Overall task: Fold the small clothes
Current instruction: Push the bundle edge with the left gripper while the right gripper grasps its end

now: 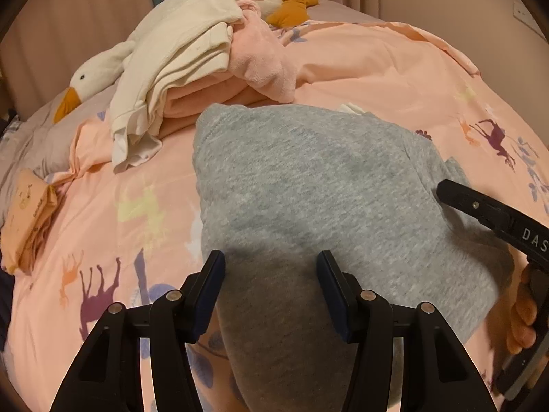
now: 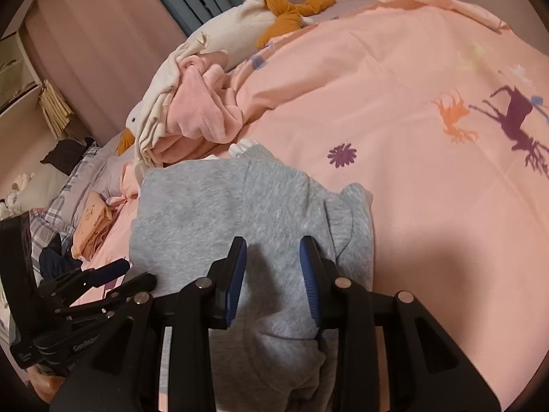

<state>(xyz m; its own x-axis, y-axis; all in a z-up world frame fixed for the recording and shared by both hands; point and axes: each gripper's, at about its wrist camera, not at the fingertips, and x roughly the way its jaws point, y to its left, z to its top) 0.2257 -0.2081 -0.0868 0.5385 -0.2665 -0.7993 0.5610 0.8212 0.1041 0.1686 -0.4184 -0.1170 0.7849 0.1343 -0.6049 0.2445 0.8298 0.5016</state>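
Both tongs [image 1: 271, 292] [image 2: 272, 278] hover spread over grey garment [image 1: 308, 189] on pink animal-print duvet [image 1: 377, 68], curtains [image 1: 68, 17] behind.

Sweatshirt [image 1: 308, 189] lies on the quilt [image 1: 377, 68], directly before both grippers; heap of clothes [image 1: 192, 65] behind it to the left, resting against a plush goose [image 1: 99, 72]. Packet [image 1: 27, 219] at the quilt's left edge, well apart.

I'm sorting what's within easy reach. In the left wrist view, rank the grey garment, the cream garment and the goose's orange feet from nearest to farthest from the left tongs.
1. Grey garment: directly under and ahead of the left tongs.
2. Cream garment: farther back, to the left, on the pile.
3. Goose's orange feet: farthest, at the back of the bed.
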